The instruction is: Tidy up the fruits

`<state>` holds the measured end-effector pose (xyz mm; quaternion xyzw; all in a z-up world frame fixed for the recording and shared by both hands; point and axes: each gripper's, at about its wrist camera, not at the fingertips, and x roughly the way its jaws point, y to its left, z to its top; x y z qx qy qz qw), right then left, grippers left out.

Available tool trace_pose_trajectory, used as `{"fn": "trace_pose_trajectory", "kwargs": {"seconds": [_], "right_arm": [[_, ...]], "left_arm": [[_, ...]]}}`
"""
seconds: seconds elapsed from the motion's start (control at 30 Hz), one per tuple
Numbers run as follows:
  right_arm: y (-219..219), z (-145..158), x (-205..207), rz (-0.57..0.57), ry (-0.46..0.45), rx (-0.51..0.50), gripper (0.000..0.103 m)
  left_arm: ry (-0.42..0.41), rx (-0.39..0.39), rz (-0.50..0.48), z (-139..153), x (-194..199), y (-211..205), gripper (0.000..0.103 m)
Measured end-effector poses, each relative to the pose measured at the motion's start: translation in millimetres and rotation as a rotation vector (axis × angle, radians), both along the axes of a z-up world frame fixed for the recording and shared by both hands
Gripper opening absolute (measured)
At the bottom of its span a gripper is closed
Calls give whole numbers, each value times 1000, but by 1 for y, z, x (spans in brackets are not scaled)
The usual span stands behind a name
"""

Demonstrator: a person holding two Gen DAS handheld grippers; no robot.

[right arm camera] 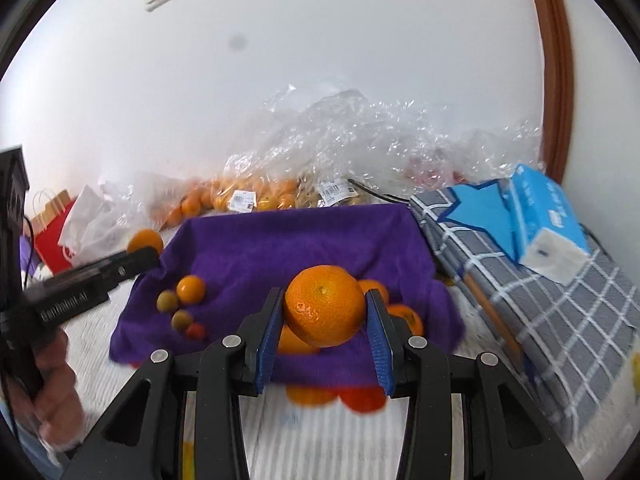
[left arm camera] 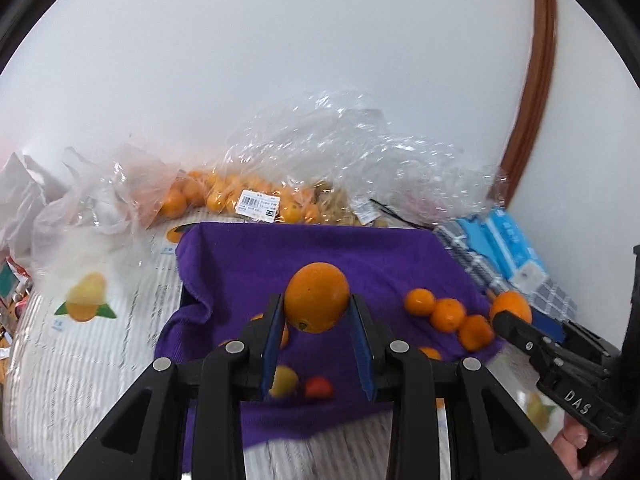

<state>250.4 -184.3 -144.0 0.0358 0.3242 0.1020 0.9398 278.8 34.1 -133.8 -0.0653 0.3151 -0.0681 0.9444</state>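
An orange [left arm camera: 317,297] is clamped in the left gripper [left arm camera: 316,312], another orange [right arm camera: 325,311] in the right gripper [right arm camera: 325,316], above the purple cloth [right arm camera: 280,248]. Fruit beneath is partly hidden; bagged fruit [right arm camera: 244,196] is blurred against the white wall [right arm camera: 320,60].

A tissue pack [right arm camera: 550,226] lies on a checked grey cloth [right arm camera: 560,320] by the white wall [right arm camera: 320,60]. A red paper bag [right arm camera: 52,236] stands far left, and a brown door frame [right arm camera: 556,80] rises right.
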Motion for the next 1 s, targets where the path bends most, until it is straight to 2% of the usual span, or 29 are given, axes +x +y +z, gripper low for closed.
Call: {"fn": "trace_pose_trajectory", "kwargs": {"seconds": [0.13,0.23,0.33,0.43,0.57,0.8,0.87,0.93,1.0], "right_arm": [[-1,-26,22,-16,37,19,41],[1,-32,26,-19,43,-11,41],[6,-39,30,-9,57,-29,41],[6,-49,34,6,105,0,41],[12,-56,37,-7,107,-54,41],[7,-57,32,-31,115,-45,41],[7,-53,27,-30,104,-48,46],[9,-47,21,-31,77,-61,57],[11,-37,11,-42,50,-65,60]], "left_arm": [[44,-53,-25,-26,15,3,31],[42,-10,-23,-30,18,0,31],[37,-24,-29,-33,17,1,31],[52,-44,-40,-39,18,2,31],[48,4,-28,-43,19,-3,31],[76,5,-37,-49,20,-4,31],[78,14,-40,-48,18,-4,31],[79,26,-35,-45,16,-6,31],[73,52,-19,-37,9,-7,34]]}}
